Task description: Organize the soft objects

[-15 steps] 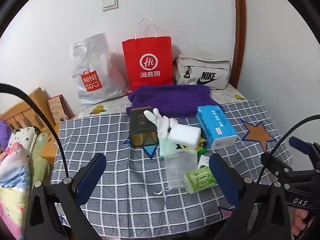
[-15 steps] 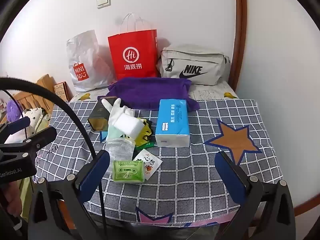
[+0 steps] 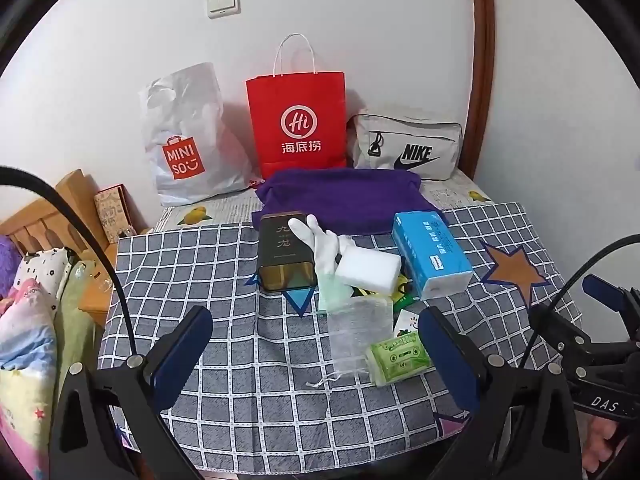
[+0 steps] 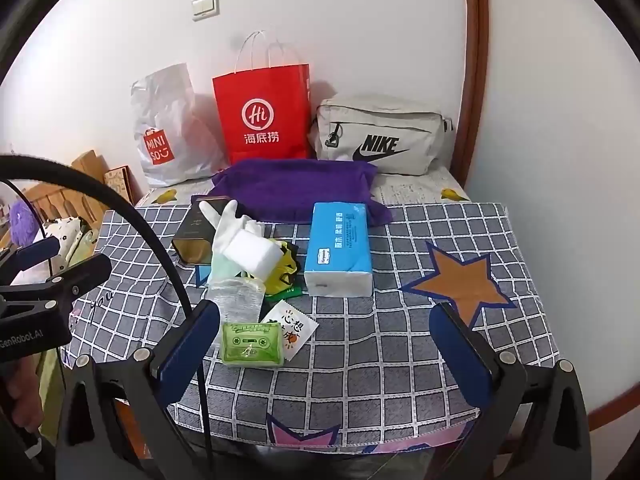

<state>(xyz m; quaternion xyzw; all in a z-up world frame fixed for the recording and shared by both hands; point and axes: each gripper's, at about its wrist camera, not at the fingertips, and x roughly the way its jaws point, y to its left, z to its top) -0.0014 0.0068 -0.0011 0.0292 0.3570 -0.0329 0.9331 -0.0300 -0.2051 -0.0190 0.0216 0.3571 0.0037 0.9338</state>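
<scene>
Left wrist view is showing the left gripper [image 3: 316,350] hovering over the near edge of the table [image 3: 200,264], jaws spread wide and holding nothing. The right gripper [image 4: 326,338] is hanging the same way, wide apart and empty.

The soft things are lying in a heap at the table's middle: a white glove [image 3: 324,246] leaning against a dark tin [image 3: 284,256], a sponge [image 3: 368,270] resting on the glove, a mesh pouch [image 3: 358,330] just below, and a green tissue pack [image 3: 398,356] touching the pouch. A blue tissue pack [image 3: 430,252] is sitting just beside the sponge, with a purple towel [image 3: 340,200] behind.

Risks, as I am judging them: the pieces are overlapping, so a grab at the glove is likely tipping the sponge off or dragging the pouch along. The pouch is thin and flat, so fingers may be sliding over it or catching the tablecloth instead. Nudging the tin could be knocking it over. Both grippers are aiming at one cluster and may be colliding.
</scene>
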